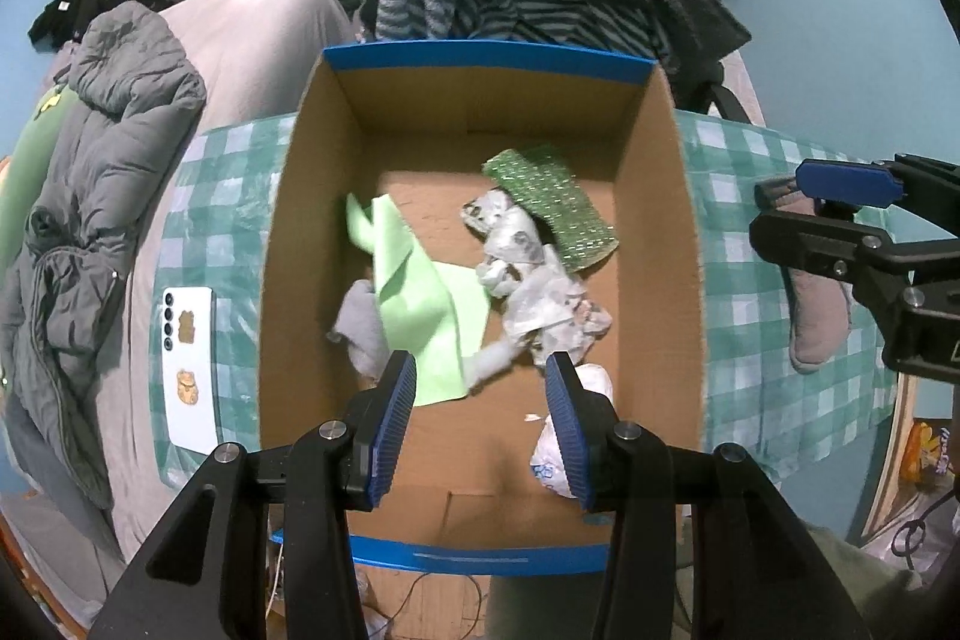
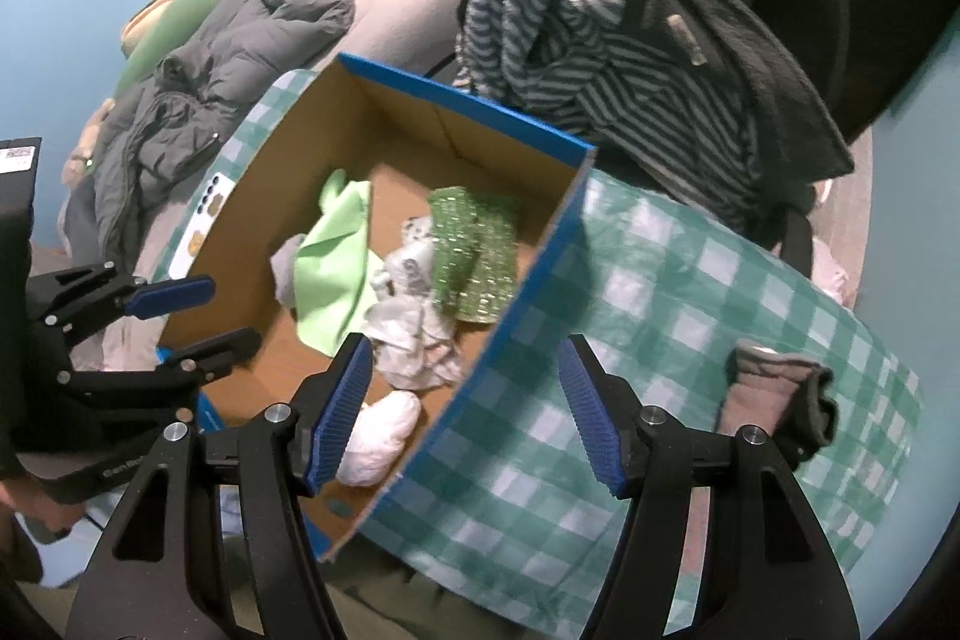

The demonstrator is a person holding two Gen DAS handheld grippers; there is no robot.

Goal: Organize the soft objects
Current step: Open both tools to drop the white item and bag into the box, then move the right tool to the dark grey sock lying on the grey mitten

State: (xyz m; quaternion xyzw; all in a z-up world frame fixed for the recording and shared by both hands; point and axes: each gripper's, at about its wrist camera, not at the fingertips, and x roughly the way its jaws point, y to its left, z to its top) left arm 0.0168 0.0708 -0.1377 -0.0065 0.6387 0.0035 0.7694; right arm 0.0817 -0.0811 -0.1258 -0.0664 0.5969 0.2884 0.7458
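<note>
Both grippers empty, jaws apart — left gripper (image 1: 480,424) over the cardboard box (image 1: 684,244), right gripper (image 2: 462,412) near the grey sock (image 2: 774,388).

A green-and-white checked cloth (image 2: 690,316) covered the desk. On it stood an open cardboard box (image 1: 288,244); a grey sock (image 2: 774,394) lay to the box's right, a white phone (image 1: 191,364) to its left

One cardboard box (image 1: 678,244) held one light green cloth (image 1: 420,292), one sparkly green cloth (image 1: 552,202), one grey cloth (image 1: 360,328), one crumpled patterned white cloth (image 1: 528,280) and one white bundle (image 1: 555,454), while one grey sock (image 2: 774,394) lay on the checked tablecloth (image 2: 690,292) right of it and one white phone (image 1: 189,370) left.
</note>
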